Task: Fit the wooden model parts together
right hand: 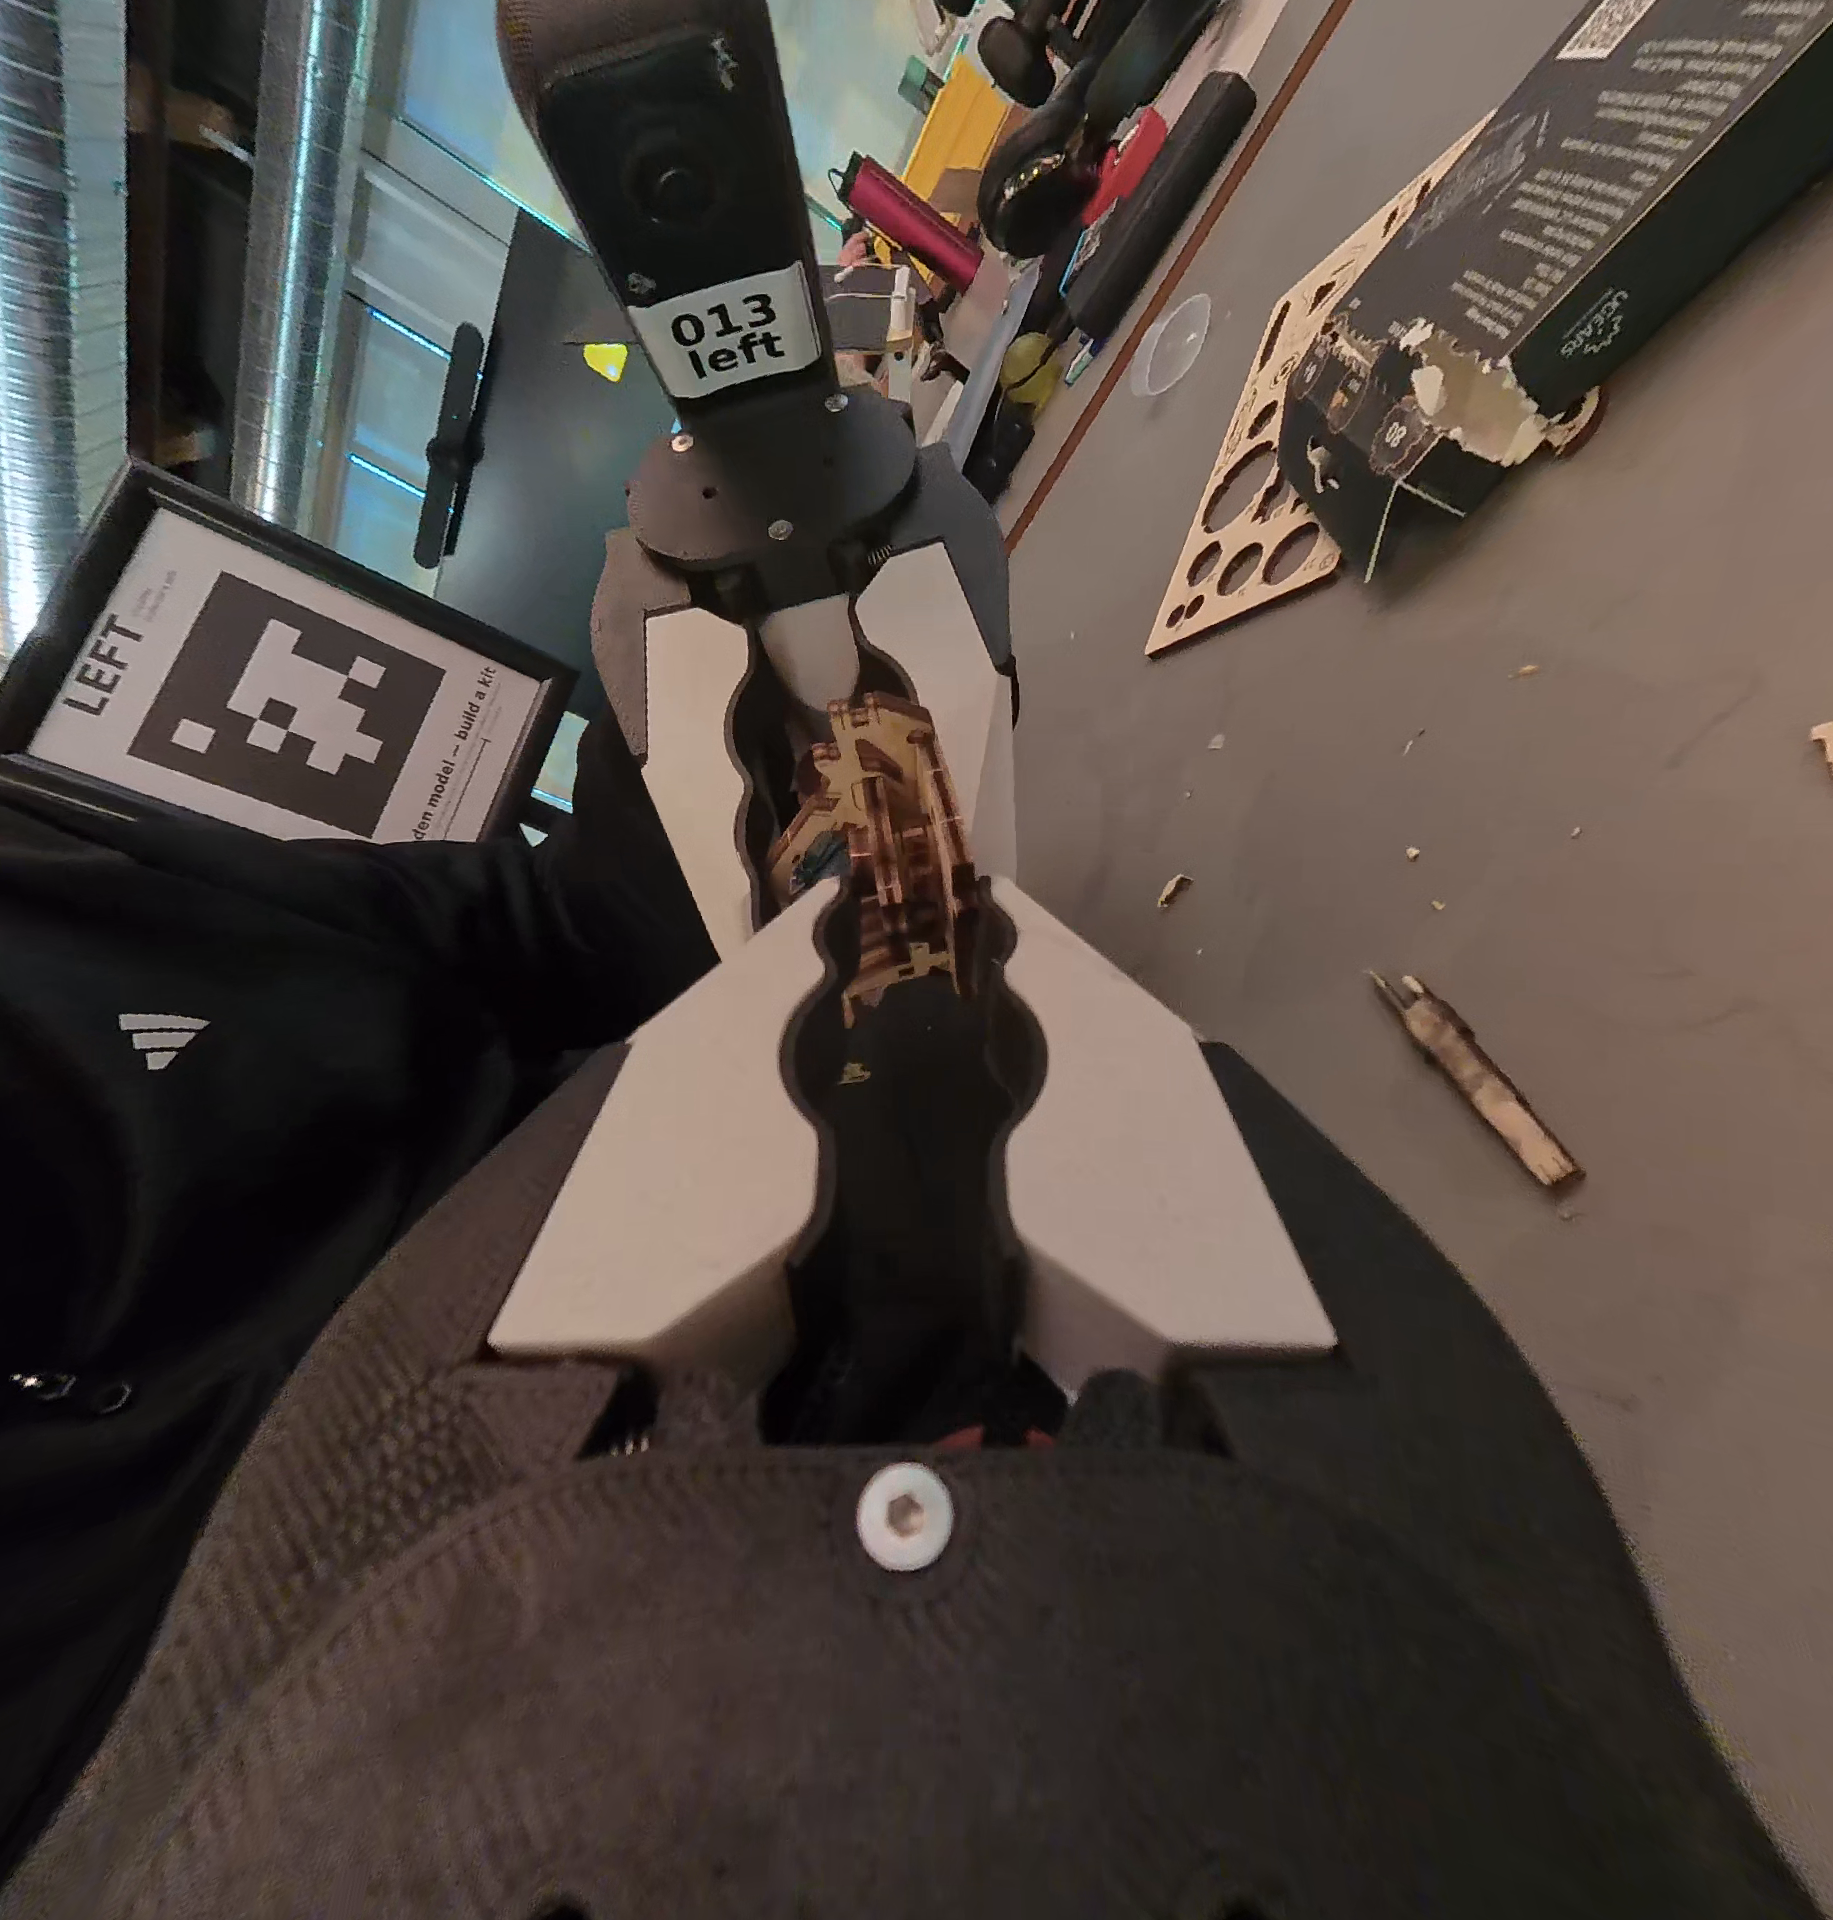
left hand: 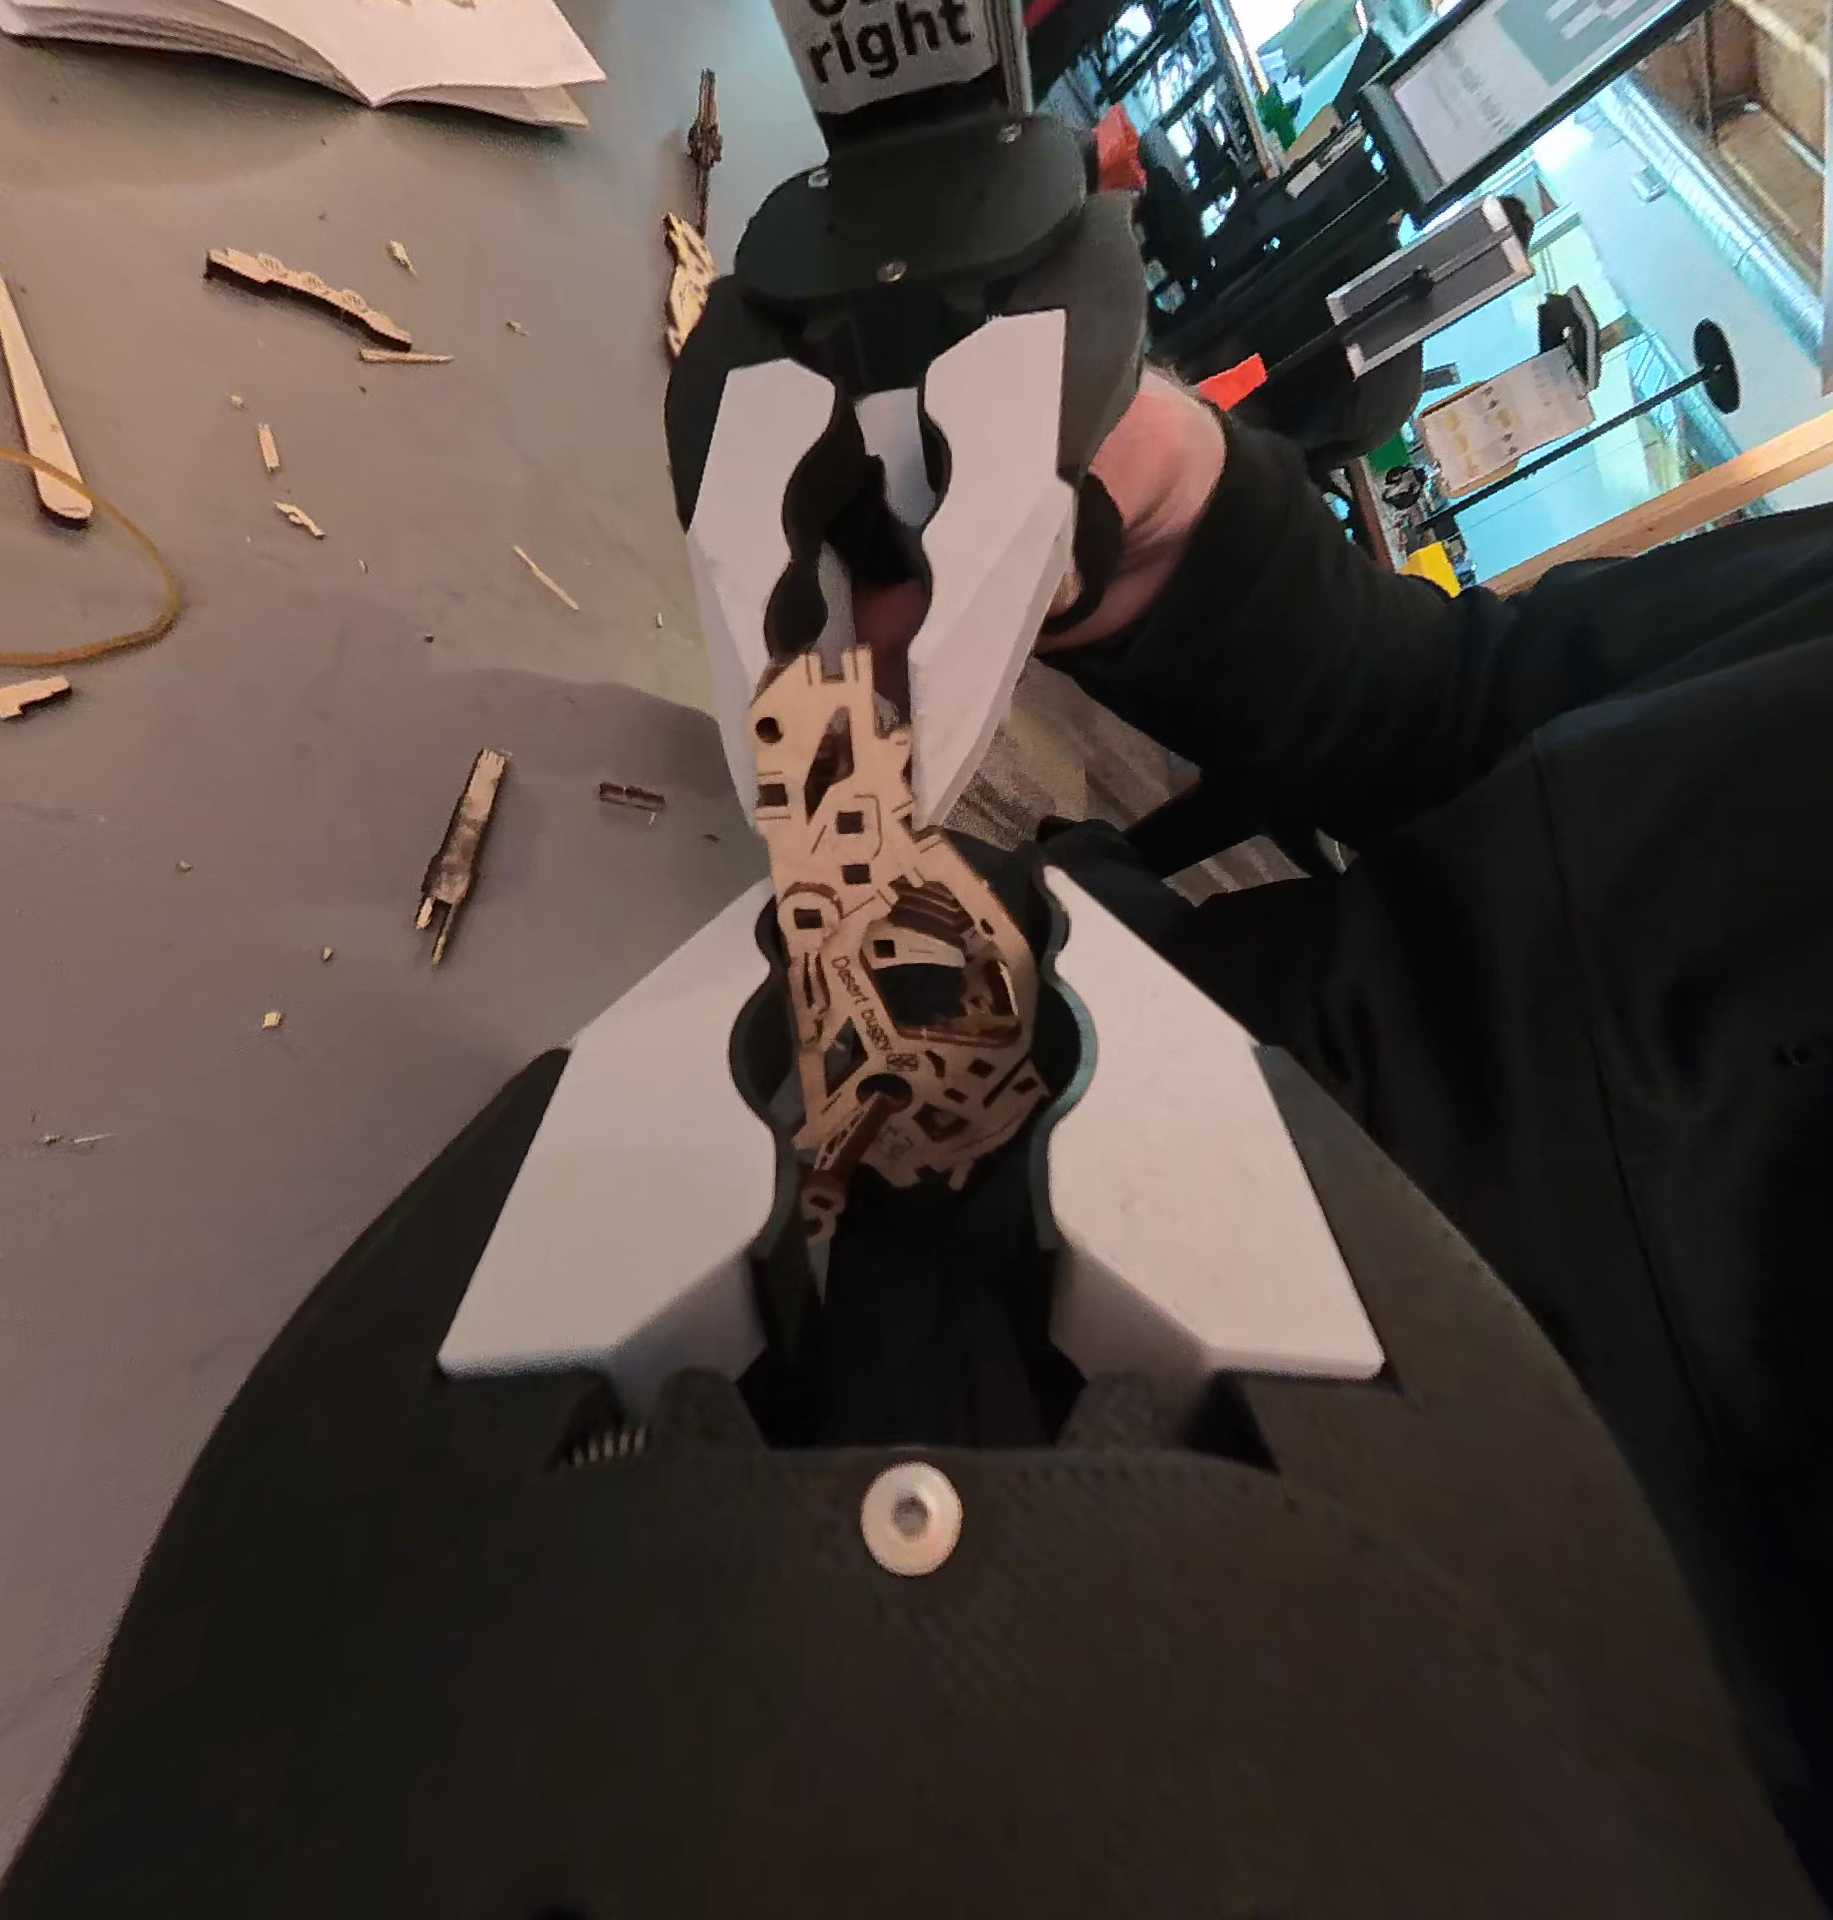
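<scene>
Grey bench fills the left of the left wrist view, littered with wood offcuts. Dark kit box sits upper right in the right wrist view, on a punched-out sheet. Left gripper and right gripper face tip to tip at frame centre, both clamped on the wooden model assembly, held above the bench.
</scene>
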Available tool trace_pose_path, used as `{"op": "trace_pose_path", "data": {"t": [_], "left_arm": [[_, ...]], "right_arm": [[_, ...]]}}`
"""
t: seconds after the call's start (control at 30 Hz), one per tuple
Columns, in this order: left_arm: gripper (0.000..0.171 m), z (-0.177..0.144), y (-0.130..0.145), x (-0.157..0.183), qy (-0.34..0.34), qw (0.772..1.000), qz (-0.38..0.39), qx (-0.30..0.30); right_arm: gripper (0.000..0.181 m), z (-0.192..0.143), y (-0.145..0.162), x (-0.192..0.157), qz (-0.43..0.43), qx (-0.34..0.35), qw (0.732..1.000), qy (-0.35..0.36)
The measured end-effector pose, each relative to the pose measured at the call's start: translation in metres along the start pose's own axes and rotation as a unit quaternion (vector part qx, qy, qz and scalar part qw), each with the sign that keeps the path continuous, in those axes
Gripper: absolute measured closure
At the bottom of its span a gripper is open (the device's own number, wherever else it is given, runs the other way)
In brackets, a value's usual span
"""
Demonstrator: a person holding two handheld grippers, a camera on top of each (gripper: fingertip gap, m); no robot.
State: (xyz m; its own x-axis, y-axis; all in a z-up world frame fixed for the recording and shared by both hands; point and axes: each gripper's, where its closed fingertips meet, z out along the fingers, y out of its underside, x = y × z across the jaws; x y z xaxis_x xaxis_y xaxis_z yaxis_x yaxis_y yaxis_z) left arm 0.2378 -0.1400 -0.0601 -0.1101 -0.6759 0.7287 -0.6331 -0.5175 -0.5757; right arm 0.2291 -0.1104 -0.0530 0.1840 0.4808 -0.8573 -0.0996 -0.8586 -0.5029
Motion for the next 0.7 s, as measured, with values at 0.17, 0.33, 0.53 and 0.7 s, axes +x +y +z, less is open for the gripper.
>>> {"op": "trace_pose_path", "data": {"t": [0.17, 0.33, 0.53, 0.7], "left_arm": [[0.131, 0.0016, 0.0073, -0.0015, -0.022, 0.999, 0.015, -0.034], [0.131, 0.0033, 0.0092, -0.0051, -0.034, 0.998, 0.013, -0.043], [0.131, 0.0028, 0.0047, -0.0015, -0.008, 1.0, -0.009, -0.022], [0.131, 0.003, 0.0045, -0.0003, 0.003, 1.0, -0.018, -0.016]], "right_arm": [[0.162, 0.0018, 0.0056, 0.0012, 0.021, -0.016, 1.0, -0.011], [0.162, 0.0012, 0.0089, 0.0044, 0.034, -0.03, 0.999, -0.017], [0.153, -0.001, 0.006, 0.0076, 0.028, -0.024, 0.999, 0.0], [0.147, -0.0015, 0.006, 0.0063, 0.023, -0.026, 0.999, 0.007]]}}
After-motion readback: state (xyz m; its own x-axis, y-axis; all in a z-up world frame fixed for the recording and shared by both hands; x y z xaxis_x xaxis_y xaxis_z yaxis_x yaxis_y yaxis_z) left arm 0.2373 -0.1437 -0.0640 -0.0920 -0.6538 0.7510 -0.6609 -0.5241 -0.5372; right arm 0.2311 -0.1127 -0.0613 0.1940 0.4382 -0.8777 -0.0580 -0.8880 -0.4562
